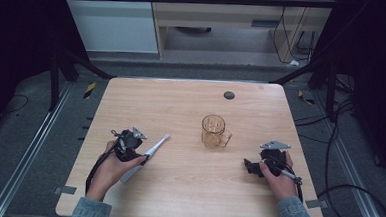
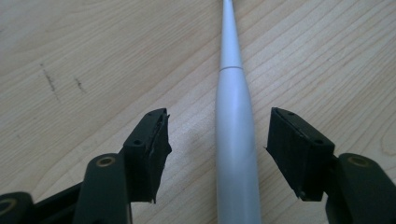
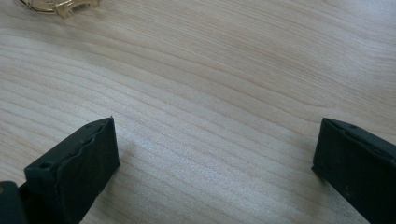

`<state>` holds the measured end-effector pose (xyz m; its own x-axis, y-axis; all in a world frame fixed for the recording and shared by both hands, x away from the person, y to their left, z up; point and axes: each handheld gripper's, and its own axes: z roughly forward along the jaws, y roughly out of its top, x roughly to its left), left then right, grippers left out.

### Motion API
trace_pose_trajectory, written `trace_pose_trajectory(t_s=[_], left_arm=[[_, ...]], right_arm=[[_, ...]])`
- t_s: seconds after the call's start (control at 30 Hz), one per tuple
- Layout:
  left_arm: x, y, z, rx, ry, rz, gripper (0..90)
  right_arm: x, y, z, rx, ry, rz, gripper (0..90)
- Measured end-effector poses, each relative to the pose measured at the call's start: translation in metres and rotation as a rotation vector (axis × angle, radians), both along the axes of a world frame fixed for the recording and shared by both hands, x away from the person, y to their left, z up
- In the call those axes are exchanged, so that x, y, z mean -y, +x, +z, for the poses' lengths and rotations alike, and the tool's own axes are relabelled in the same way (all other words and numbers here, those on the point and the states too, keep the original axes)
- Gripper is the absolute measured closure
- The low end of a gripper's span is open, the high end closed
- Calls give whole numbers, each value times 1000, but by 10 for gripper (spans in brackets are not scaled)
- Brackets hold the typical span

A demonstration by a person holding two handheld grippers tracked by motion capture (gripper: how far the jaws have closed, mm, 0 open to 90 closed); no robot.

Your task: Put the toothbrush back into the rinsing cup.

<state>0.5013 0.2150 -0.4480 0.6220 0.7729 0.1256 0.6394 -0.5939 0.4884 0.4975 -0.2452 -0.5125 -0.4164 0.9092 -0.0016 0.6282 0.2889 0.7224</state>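
A white toothbrush (image 1: 155,147) lies slantwise on the wooden table (image 1: 191,193), left of centre. My left gripper (image 1: 142,157) is down over its thick handle. In the left gripper view the jaws of the left gripper (image 2: 219,125) straddle the toothbrush handle (image 2: 236,140), with a gap on each side and no pad touching it. An amber glass mug (image 1: 214,131) stands upright near the middle of the table, its handle toward the right. My right gripper (image 1: 249,167) rests on the table right of the mug, pointing left. In its own view the right gripper (image 3: 215,140) is wide open over bare wood.
A small dark round disc (image 1: 228,95) is set in the tabletop near the far edge. The mug's handle (image 3: 60,7) peeks in at the top left of the right gripper view. Black frame legs and cables flank the table.
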Motion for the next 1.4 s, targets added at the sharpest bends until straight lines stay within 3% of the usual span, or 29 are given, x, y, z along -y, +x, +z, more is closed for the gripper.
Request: trace_pose_trajectory(t_s=[0.1,0.33,0.57,1.4], left_arm=[[2,3,-5,-33,14,-16,415],[9,12,-5,-46,12,-31,446],[17,23,-9,-74,40,-46,477],[22,29,-19,-125,49,-53,585]], right_arm=[[0,0,0,0,0,0,4],[0,0,0,0,0,0,4],[0,0,0,0,0,0,4],[0,0,0,0,0,0,4]])
